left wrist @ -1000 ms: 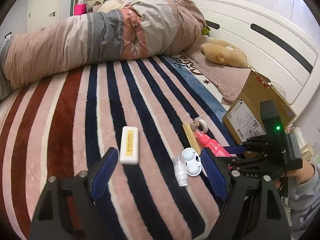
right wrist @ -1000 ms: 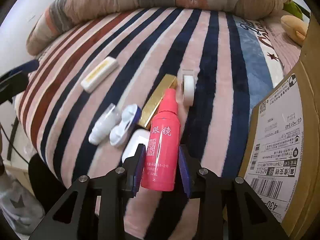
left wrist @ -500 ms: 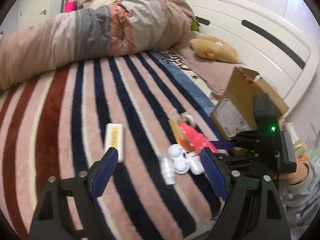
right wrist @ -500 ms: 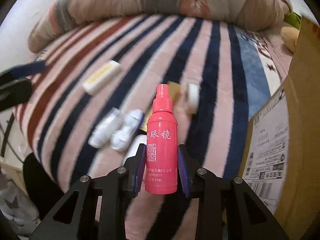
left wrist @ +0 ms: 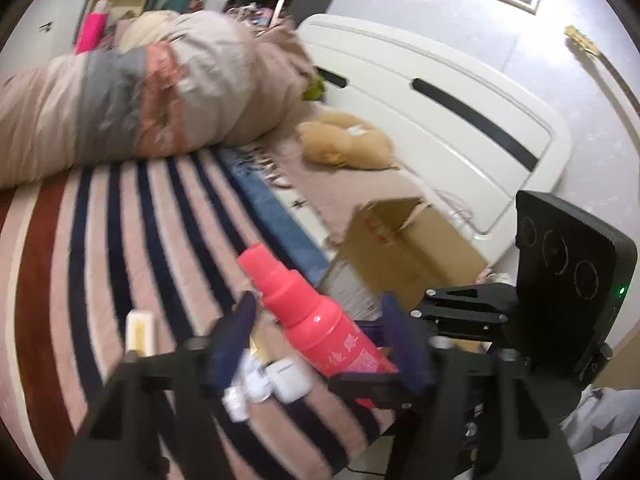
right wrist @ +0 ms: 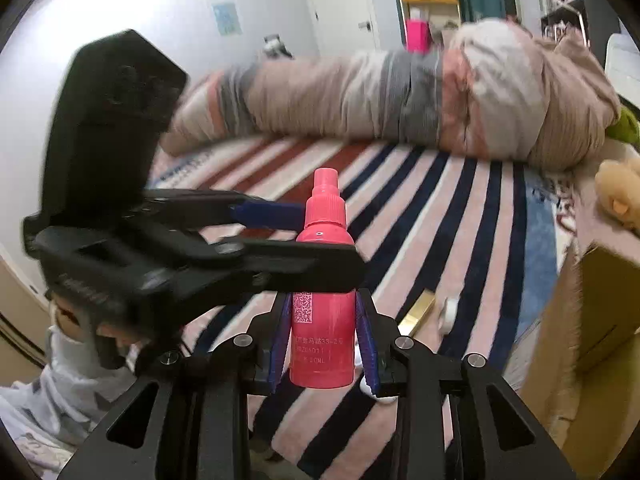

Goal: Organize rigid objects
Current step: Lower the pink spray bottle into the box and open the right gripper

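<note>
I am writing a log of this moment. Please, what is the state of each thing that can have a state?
pink spray bottle: lifted, gripped at its lower body
right gripper: shut on the bottle
left gripper: open, fingers either side of the bottle
cardboard box: open, flap up

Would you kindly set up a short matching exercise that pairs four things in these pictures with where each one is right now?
Things:
1. pink plastic spray bottle
2. brown cardboard box
3. gold rectangular bar
4. tan plush toy

Places:
A. lying on the striped blanket beside a small white roll
B. near the white headboard
C. held upright off the bed in the right gripper
D. open, at the bed's edge

Pairs: 1-C, 2-D, 3-A, 4-B
</note>
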